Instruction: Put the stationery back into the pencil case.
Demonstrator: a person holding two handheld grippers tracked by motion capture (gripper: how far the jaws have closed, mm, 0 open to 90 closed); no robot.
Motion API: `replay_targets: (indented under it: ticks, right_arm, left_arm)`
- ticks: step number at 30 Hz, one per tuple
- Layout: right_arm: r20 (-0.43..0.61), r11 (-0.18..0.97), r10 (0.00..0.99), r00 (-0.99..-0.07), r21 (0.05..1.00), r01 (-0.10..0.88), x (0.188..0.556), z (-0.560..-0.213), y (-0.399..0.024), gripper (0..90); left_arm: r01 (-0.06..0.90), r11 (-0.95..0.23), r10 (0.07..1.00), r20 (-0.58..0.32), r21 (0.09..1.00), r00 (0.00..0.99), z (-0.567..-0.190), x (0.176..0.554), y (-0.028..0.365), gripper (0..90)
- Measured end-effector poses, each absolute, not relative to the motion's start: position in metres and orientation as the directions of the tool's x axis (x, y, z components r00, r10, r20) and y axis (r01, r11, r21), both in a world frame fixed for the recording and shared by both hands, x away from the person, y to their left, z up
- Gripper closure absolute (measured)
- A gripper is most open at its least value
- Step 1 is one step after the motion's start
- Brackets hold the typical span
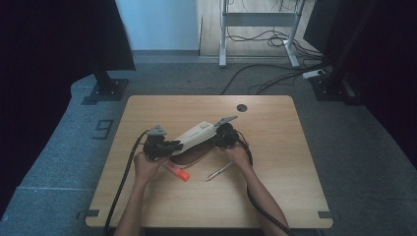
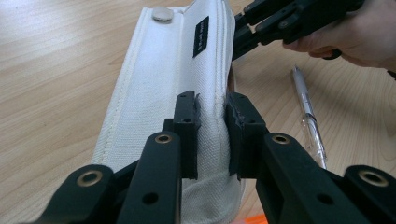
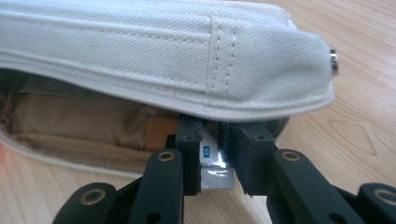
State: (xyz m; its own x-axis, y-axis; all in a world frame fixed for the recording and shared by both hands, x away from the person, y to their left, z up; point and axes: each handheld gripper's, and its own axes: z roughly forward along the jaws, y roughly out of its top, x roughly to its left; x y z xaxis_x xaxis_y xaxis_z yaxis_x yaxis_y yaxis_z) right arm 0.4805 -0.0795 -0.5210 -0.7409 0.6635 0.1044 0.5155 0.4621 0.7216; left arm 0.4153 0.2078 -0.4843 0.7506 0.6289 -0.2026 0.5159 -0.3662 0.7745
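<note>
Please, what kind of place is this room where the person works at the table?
Probably a lab or recording studio, not a home: a single wooden table on grey carpet, dark curtains at both sides, and loose cables on the floor under a metal desk frame behind.

Pencil case (image 1: 195,133) white canvas, black label, tan lining inside. Marker (image 1: 178,172) orange, lower centre. Pen (image 1: 219,171) silver and clear. Table (image 1: 275,147) light wood grain. Grippers black.
</note>
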Motion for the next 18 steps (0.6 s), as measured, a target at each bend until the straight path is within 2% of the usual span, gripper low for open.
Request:
replay_targets:
  ticks: [15, 18]
  right_arm:
    - [0.086, 0.468, 0.673, -0.735, 0.72, 0.513, 0.49, -0.53, -0.063, 71.0]
    - [0.09, 0.463, 0.675, -0.732, 0.72, 0.516, 0.491, -0.531, -0.064, 66.5]
  left_arm:
    - [0.514, -0.363, 0.624, -0.207, 0.777, 0.754, -0.484, 0.415, 0.207, 75.3]
    - [0.514, -0.364, 0.624, -0.206, 0.777, 0.754, -0.484, 0.415, 0.207, 75.3]
